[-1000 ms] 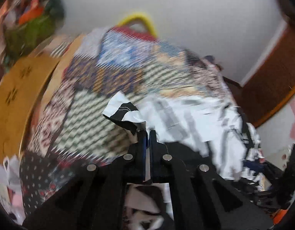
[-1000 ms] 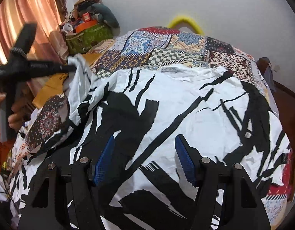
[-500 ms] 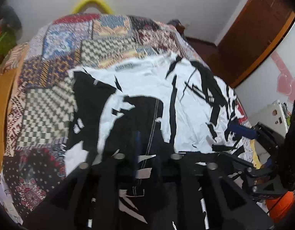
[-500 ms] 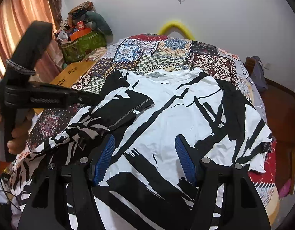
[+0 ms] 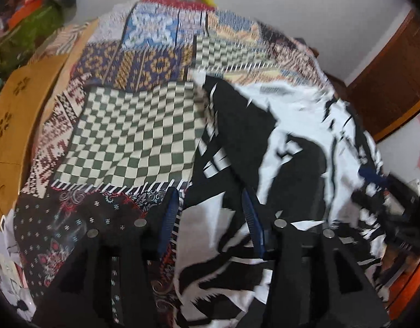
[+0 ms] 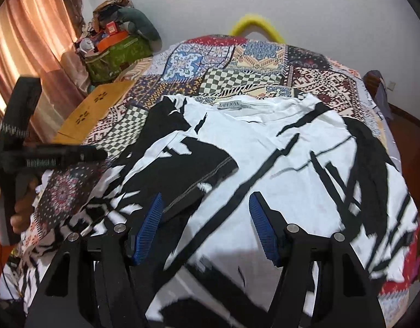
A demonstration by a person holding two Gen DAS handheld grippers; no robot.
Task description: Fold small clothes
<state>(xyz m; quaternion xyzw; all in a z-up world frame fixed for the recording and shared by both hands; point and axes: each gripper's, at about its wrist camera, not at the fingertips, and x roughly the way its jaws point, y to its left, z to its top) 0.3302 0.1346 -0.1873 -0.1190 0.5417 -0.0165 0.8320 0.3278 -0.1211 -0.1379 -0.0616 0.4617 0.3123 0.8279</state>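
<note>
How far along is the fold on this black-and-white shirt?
Early. Done: the shirt lies spread on the patchwork bedspread, with one sleeve folded onto the body. In hand: nothing; the left gripper jaws are opening with no cloth pinched, and the right gripper is open above the shirt. Left: the other side and the lengthwise folds.

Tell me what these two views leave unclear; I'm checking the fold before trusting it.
- T-shirt bottom hem: right wrist view, hidden behind the right tool and cut by the lower edge.
- Shirt's right sleeve: right wrist view, runs over the bedspread edge.
- Folded sleeve: left wrist view, motion blur hides its lie.
- Left tool, opening: blur hides cloth contact.
</note>
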